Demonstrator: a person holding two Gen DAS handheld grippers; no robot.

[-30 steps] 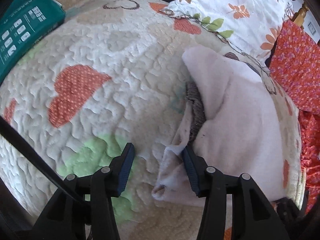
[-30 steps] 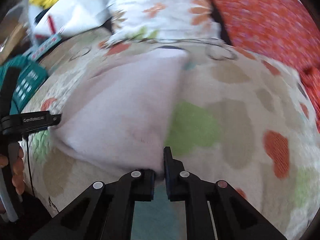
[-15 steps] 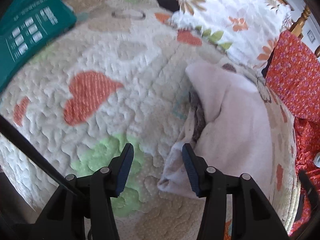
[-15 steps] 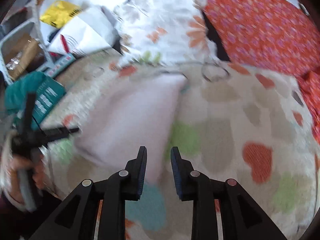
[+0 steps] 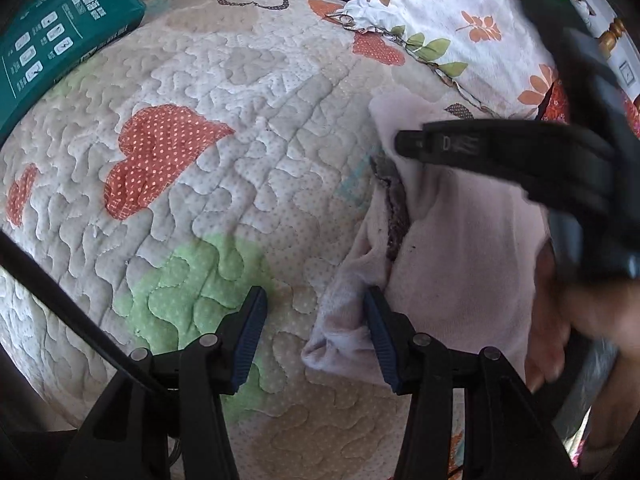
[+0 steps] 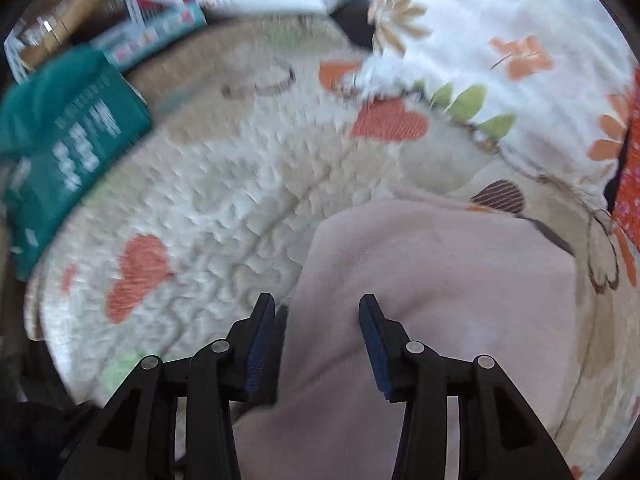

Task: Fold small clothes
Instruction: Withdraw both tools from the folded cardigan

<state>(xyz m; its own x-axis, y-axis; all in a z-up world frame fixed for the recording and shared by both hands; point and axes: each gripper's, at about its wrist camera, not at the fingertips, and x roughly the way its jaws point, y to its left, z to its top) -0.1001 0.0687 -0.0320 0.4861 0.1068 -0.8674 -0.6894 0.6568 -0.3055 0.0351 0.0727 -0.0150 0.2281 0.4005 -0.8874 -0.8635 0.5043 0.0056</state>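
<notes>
Pink fabric, a small garment [image 5: 460, 248] already doubled over once, lay on the heart-patterned quilt [image 5: 240, 120] of the bed. Its long axis ran from the near edge of the quilt up toward the floral pillow [image 5: 460, 12]. A dark ribbed band [image 5: 396, 216] showed in the open side of the fold, which faced the bare quilt and the teal package [image 5: 60, 40].

The left gripper [image 5: 316, 304] hung at the garment's near corner with its jaws moderately apart and holding nothing. One jaw rested against the rumpled cloth edge and the other stood over the green patch of quilt. Most of the garment therefore lay to that gripper's right and beyond it.

The right gripper [image 6: 318, 312] stood over the garment itself with its jaws apart in its own blurred view. Pink cloth spread between and beneath the jaws, and no pinch showed. The person's hand [image 5: 560, 312] that carried it was visible at the garment's far side.

The right gripper was judged the nearer for taking the upper layer. The left gripper looked placed to catch the loose corner. Any next fold would likely run across the long axis, bringing one short end toward the other.
</notes>
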